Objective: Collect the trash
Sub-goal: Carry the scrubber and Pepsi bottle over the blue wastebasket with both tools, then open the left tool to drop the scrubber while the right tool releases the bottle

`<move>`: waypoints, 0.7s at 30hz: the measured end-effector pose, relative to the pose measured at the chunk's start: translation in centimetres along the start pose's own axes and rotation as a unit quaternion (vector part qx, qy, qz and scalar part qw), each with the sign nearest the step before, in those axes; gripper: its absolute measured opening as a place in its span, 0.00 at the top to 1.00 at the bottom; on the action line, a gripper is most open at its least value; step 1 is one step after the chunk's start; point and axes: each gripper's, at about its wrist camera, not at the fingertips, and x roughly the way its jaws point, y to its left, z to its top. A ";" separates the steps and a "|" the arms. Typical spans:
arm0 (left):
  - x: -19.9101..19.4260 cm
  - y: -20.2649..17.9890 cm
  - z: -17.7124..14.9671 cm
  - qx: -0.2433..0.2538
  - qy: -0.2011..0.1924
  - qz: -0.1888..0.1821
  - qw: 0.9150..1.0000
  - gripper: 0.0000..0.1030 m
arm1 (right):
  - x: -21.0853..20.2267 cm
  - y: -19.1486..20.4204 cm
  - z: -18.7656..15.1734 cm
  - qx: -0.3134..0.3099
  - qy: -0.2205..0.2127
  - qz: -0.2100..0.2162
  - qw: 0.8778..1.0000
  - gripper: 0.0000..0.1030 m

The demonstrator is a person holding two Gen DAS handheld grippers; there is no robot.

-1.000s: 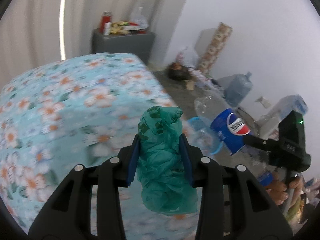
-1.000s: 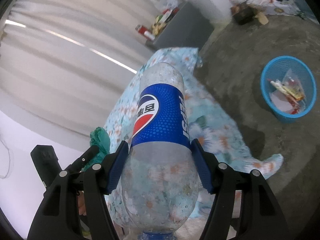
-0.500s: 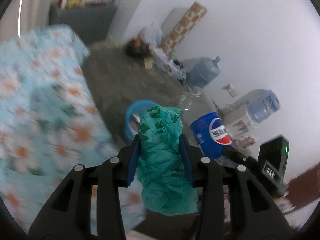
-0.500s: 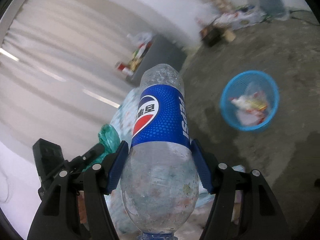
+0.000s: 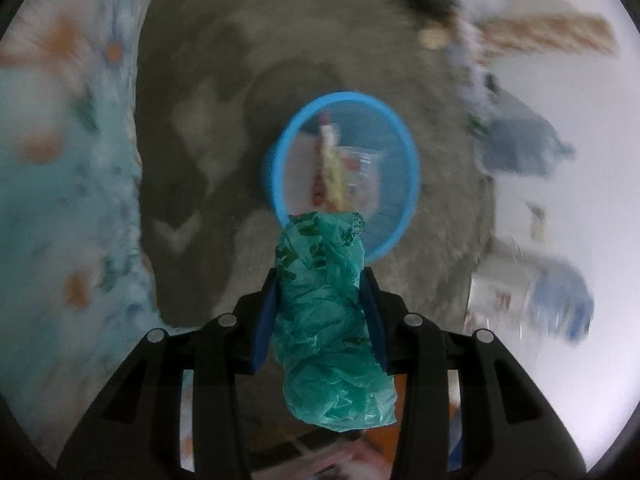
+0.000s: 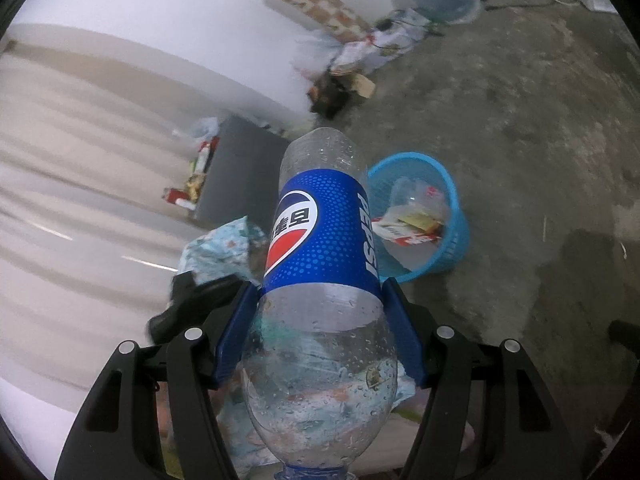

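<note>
My left gripper (image 5: 320,280) is shut on a crumpled green plastic bag (image 5: 328,320) and holds it in the air just short of a blue round trash basket (image 5: 400,128) on the floor. The basket holds wrappers and clear packaging. My right gripper (image 6: 320,300) is shut on an empty clear Pepsi bottle (image 6: 320,240) with a blue label, cap end toward the camera. The same blue basket (image 6: 456,236) sits on the floor just right of the bottle in the right wrist view.
A floral-covered bed (image 5: 60,200) lies left of the basket. Large water jugs (image 5: 520,148) and a patterned roll (image 5: 552,36) stand by the white wall. A grey cabinet (image 6: 240,176) with clutter stands by the curtain. The floor (image 6: 540,120) is bare concrete.
Both grippers have swung away from the bed toward the floor. The blue basket has come to the middle of the left wrist view and is closer in both views.
</note>
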 end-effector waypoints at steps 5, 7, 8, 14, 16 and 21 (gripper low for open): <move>5.4 -0.6 3.3 -0.061 0.002 -0.006 0.998 0.43 | 0.7 -1.6 0.7 0.017 -0.001 -0.014 1.000 0.39; 6.8 -0.5 3.7 -0.069 0.003 -0.008 0.998 0.39 | 0.9 -2.2 0.8 0.024 0.001 -0.019 1.000 0.39; 7.2 -0.8 3.8 -0.068 0.003 -0.004 0.998 0.39 | 1.1 -2.6 0.8 0.028 0.003 -0.021 0.999 0.39; 6.9 -2.2 3.3 -0.037 0.004 -0.023 0.999 0.37 | 1.0 -3.1 0.8 0.030 0.002 -0.019 0.999 0.39; 5.8 -3.1 2.9 -0.021 0.004 -0.037 0.999 0.37 | 1.0 -3.1 0.8 0.026 0.000 -0.022 0.999 0.39; 0.3 -5.5 1.1 0.054 -0.010 -0.074 0.996 0.37 | 2.2 -1.8 0.7 -0.011 0.012 -0.033 0.999 0.39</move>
